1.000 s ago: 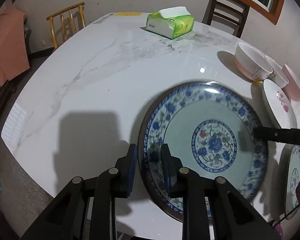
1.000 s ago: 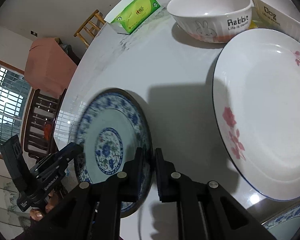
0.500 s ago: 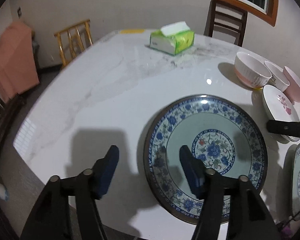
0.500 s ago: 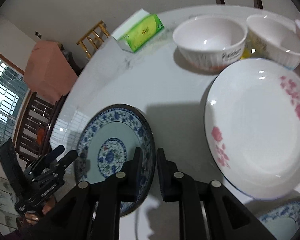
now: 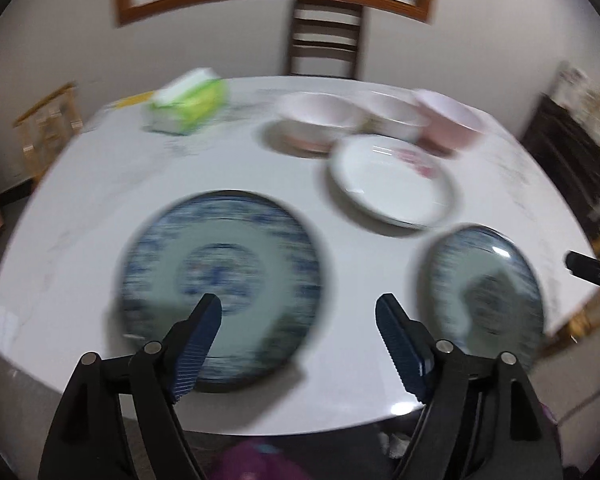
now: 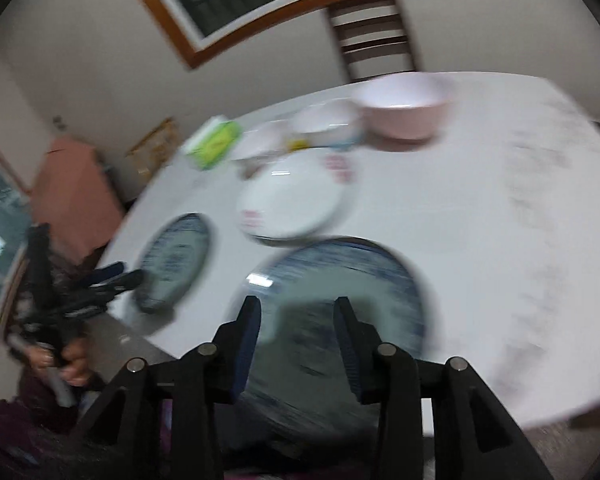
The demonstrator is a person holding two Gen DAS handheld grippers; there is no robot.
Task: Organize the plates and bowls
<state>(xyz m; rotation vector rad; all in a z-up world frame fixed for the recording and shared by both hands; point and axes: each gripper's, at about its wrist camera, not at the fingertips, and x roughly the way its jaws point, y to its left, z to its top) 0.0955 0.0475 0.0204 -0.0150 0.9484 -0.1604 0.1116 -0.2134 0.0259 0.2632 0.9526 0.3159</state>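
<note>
- While both views are blurred, the left gripper (image 5: 298, 314) hangs with jaws spread wide and empty above the near edge of the white marble counter (image 5: 100, 184).
- A large round blue-and-white patterned plate (image 5: 224, 276) lies flat near that edge.
- The right gripper (image 6: 296, 320), jaws parted and holding nothing, hovers over a second blue-patterned plate (image 6: 340, 280).
- A white plate with pink flowers (image 5: 388, 180) sits mid-counter; three pale bowls (image 5: 376, 120) line the far edge.

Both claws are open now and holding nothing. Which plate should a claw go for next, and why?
Probably the right claw should dip down and close on the near rim of the blue-patterned plate just ahead of it. Its jaws are open, and that plate lies alone on the table, apart from its twin, the other blue-patterned plate in front of the open left claw. The blur keeps this tentative.
</note>
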